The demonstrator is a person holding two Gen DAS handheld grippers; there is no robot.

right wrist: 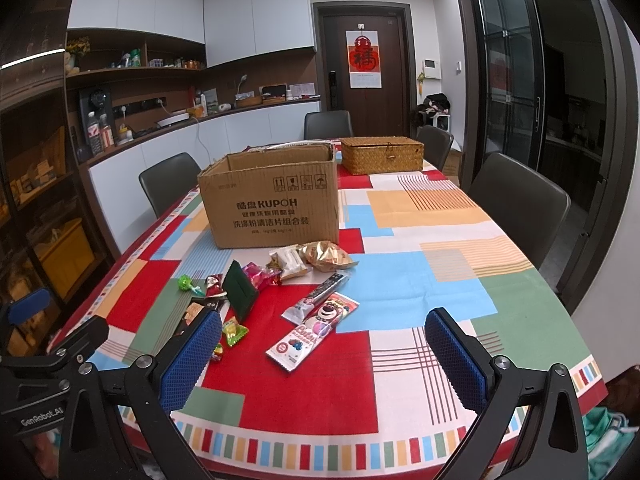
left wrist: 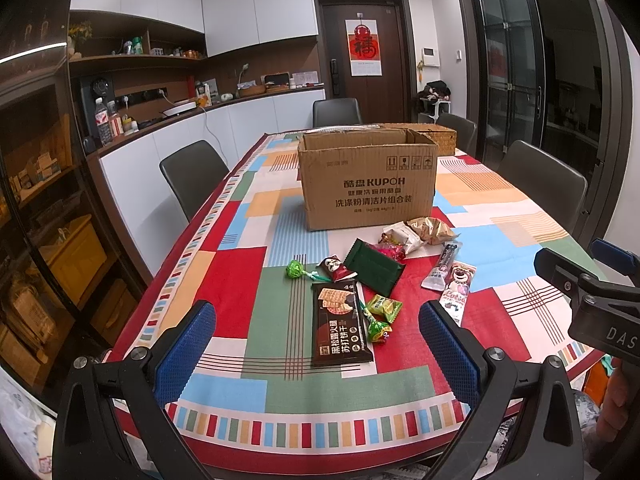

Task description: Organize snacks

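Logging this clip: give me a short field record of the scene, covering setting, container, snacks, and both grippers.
setting: dining table with a patchwork cloth
container: open cardboard box, upright, beyond the snacks
second container: woven basket, lid shut, behind the box
snacks: loose on the cloth, none seen in the box; dark cracker pack, bear-print packet, green lollipop, gold packet
left gripper: open, empty, above the near edge
right gripper: open, empty

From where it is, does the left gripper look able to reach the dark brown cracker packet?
Probably yes: the left gripper is open and the dark brown cracker packet lies flat straight ahead between its fingers, nothing blocking.
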